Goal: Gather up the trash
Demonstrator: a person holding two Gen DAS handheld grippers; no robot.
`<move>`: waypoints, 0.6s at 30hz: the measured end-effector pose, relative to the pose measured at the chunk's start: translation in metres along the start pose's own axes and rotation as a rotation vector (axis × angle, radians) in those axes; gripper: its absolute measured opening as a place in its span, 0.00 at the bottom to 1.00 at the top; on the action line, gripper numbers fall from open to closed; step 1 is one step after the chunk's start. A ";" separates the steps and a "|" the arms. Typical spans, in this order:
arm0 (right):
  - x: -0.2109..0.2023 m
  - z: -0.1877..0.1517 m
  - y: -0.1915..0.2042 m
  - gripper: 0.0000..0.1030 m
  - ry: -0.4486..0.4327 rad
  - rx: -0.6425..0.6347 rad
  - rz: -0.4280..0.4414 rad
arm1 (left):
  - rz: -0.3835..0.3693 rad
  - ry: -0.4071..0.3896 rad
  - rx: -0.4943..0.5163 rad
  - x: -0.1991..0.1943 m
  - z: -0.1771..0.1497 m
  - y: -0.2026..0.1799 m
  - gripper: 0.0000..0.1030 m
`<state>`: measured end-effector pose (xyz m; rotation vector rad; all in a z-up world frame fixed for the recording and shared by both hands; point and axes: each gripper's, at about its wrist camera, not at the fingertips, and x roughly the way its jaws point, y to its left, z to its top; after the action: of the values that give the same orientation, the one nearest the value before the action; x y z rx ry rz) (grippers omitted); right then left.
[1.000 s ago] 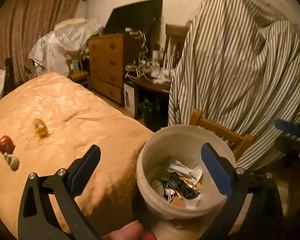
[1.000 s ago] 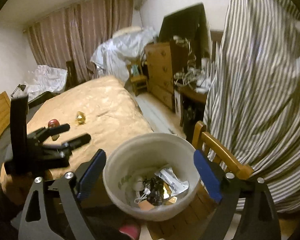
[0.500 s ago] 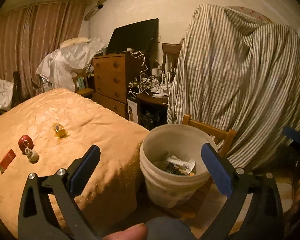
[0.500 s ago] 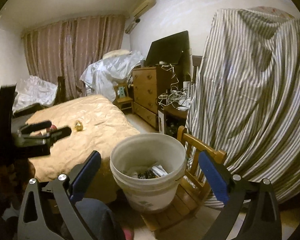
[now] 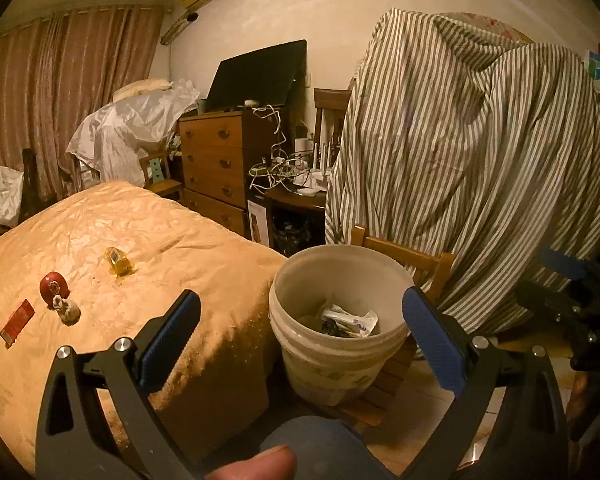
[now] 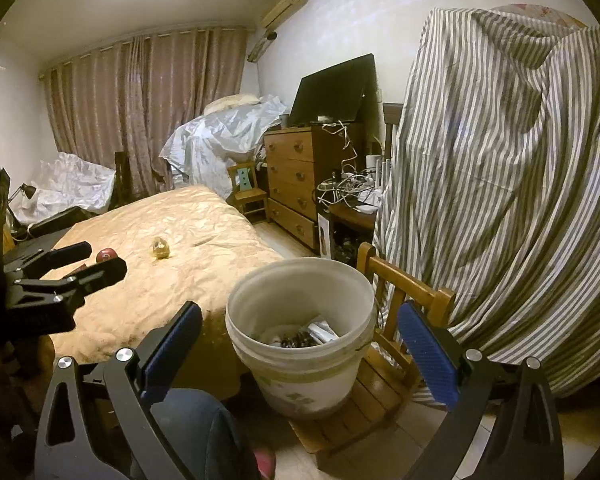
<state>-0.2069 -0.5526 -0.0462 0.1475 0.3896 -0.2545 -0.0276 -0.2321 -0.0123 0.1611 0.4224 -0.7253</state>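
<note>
On the bed (image 5: 204,248), at ten o'clock from the bucket (image 5: 320,356), four scraps remain uncollected; bucket holds wrappers; left gripper (image 5: 300,332) and right gripper (image 6: 300,340) both spread, empty.

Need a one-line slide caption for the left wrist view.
Open left gripper faces a white bucket of trash on a wooden chair; four small items remain on the bed.

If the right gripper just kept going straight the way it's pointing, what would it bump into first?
Most likely the white bucket. The right gripper is open and empty, and the bucket sits on a small wooden chair centred between its fingers. Depth is hard to judge, but nothing shows in front of the bucket.
</note>
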 end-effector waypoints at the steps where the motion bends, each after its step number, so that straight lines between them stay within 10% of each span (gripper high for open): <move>1: 0.000 0.000 0.000 0.95 0.001 -0.001 -0.001 | 0.000 -0.001 0.000 0.000 0.000 0.000 0.95; 18: 0.003 -0.002 -0.001 0.95 0.007 -0.001 0.001 | -0.007 0.014 0.001 0.002 0.002 0.001 0.95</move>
<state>-0.2051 -0.5538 -0.0494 0.1479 0.3969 -0.2532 -0.0247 -0.2329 -0.0108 0.1658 0.4365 -0.7314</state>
